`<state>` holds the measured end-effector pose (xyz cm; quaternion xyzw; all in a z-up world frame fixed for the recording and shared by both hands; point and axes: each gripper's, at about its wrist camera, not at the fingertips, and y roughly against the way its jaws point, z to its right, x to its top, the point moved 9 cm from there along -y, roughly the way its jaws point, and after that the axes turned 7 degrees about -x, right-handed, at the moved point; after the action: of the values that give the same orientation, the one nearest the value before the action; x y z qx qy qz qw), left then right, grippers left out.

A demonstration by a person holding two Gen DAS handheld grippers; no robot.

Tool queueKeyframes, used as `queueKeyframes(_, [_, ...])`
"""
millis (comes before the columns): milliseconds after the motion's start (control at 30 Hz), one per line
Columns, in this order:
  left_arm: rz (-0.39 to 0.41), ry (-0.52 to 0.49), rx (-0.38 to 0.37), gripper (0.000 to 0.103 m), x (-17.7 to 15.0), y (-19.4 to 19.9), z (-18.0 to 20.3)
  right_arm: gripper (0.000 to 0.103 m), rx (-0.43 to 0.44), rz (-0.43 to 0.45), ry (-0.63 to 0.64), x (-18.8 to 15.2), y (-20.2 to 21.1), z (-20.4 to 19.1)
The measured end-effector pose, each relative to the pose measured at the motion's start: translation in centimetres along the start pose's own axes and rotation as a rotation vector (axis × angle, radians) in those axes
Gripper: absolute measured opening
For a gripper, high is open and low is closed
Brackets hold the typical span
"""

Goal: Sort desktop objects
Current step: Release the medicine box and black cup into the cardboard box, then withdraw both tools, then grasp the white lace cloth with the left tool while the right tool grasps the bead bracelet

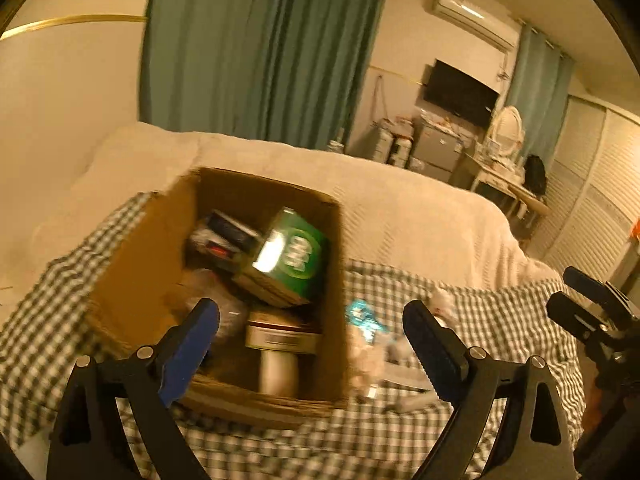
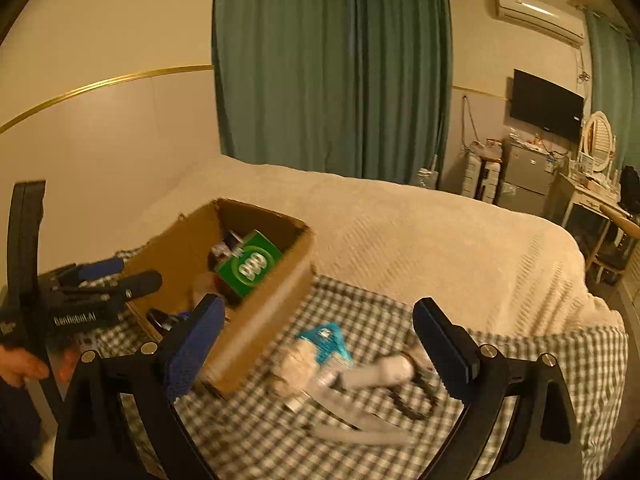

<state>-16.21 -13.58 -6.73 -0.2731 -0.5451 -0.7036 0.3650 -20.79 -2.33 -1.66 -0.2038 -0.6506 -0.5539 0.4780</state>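
Note:
An open cardboard box (image 1: pixel 136 280) (image 2: pixel 276 292) stands on the checkered cloth (image 1: pixel 500 312) (image 2: pixel 372 312). It holds a green box (image 1: pixel 292 256) (image 2: pixel 250 266), a white cylinder (image 1: pixel 278 368) and dark items. To its right lie a teal packet (image 1: pixel 362 318) (image 2: pixel 326 342), a cream lump (image 2: pixel 296 364), a white handled device (image 2: pixel 380 372) and a pale strap (image 2: pixel 360 436). My left gripper (image 1: pixel 316 340) is open and empty above the box's near edge; it also shows in the right wrist view (image 2: pixel 120 276). My right gripper (image 2: pixel 324 348) is open and empty above the loose items.
The cloth lies on a bed with a cream blanket (image 2: pixel 420 232). Green curtains (image 2: pixel 332 68) hang behind. A desk (image 2: pixel 600 200), mirror, fridge and wall TV (image 2: pixel 546 104) stand far right. A hand (image 2: pixel 20 368) grips the left handle.

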Motion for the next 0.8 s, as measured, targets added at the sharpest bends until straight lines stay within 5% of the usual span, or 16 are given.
queueKeyframes(367, [-0.070,-0.076,-0.035,0.096,-3.1,-8.5,10.2,0.095,-0.149,-0.023,-0.140,-5.1,-0.2,10.6])
queueKeyframes(533, [-0.087,-0.118,-0.018,0.096,-7.6,-11.9,10.8,0.095,-0.162,-0.015,-0.244,-8.6,-1.9,12.5])
queueKeyframes(667, [-0.122,-0.178,-0.005,0.096,-9.9,-14.1,10.1,0.095,-0.168,-0.094,-0.234,-11.7,-4.7,12.8])
queueKeyframes(800, [-0.166,-0.122,0.013,0.096,-10.5,-15.4,8.1,0.095,-0.156,-0.137,-0.262,-12.9,-6.2,13.1])
